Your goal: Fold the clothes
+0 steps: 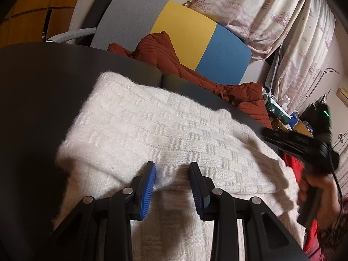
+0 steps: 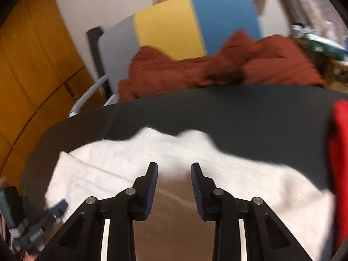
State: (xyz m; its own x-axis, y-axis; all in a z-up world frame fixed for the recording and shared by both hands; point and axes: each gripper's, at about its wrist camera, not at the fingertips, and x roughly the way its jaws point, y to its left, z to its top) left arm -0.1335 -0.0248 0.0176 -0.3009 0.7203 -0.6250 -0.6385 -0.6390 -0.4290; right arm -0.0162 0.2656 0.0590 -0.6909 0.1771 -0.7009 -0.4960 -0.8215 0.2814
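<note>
Broadly, across the dark desk (image 1: 39, 91) the white knit sweater (image 1: 165, 130) lies partly folded, long axis left to right, its near edge directly beneath the left gripper (image 1: 172, 170), while both it and the right gripper (image 2: 174, 171) have jaws spread, empty.

The sweater (image 1: 165, 134) is cream-white with a basket-weave knit. The surface (image 1: 39, 91) is black. The chair back (image 1: 174, 34) has grey, yellow and blue panels; the quilt (image 2: 217, 69) is rust-red.
</note>
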